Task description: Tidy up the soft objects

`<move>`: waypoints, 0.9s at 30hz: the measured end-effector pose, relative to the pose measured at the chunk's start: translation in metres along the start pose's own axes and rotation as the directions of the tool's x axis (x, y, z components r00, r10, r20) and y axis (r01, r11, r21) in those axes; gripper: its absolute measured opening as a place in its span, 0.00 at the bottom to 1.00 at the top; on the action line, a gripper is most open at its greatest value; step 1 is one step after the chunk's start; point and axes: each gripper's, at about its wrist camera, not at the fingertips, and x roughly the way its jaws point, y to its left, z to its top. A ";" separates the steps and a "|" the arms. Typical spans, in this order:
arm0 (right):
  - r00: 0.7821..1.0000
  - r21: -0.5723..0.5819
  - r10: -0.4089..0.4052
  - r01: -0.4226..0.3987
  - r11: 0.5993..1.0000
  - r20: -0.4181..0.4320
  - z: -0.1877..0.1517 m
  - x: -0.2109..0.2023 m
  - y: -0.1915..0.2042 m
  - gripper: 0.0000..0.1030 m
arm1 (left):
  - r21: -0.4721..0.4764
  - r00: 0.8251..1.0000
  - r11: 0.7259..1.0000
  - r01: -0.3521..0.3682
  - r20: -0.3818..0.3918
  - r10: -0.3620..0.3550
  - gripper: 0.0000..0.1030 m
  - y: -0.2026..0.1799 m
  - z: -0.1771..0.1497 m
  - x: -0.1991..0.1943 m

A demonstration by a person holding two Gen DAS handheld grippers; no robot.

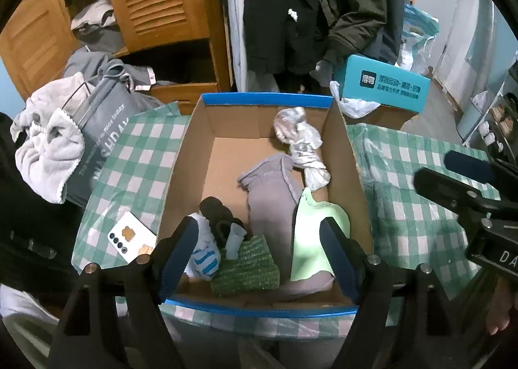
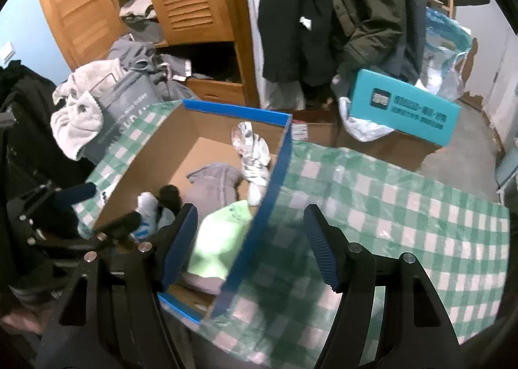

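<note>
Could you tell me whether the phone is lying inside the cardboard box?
No, the phone lies on the checked cloth just outside the left wall of the cardboard box.

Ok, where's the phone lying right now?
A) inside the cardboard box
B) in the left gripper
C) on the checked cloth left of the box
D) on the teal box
C: the phone lies flat on the checked cloth, outside the cardboard box's left wall.

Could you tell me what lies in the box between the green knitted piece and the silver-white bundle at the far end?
In the left wrist view, a grey garment lies between the green knitted piece and silver-white bundle.
</note>
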 end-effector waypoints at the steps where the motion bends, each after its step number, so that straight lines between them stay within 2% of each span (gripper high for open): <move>1: 1.000 0.003 -0.007 0.007 1.000 0.000 -0.001 -0.001 -0.002 0.66 | -0.012 1.000 1.000 0.000 -0.003 0.000 0.76 0.002 0.000 0.000; 7: 1.000 0.034 -0.015 0.015 0.999 0.014 -0.006 -0.011 -0.017 0.66 | -0.030 1.000 0.999 -0.016 0.006 0.016 0.76 0.002 0.000 -0.003; 15: 0.999 0.028 -0.037 0.037 0.999 0.014 -0.009 -0.015 -0.023 0.66 | 0.027 0.997 0.997 -0.071 0.010 0.070 0.76 -0.015 0.000 -0.002; 27: 0.998 0.047 -0.057 0.057 0.997 0.006 -0.012 -0.016 -0.034 0.66 | 0.052 0.999 0.997 -0.052 0.006 0.051 0.76 -0.029 0.001 -0.003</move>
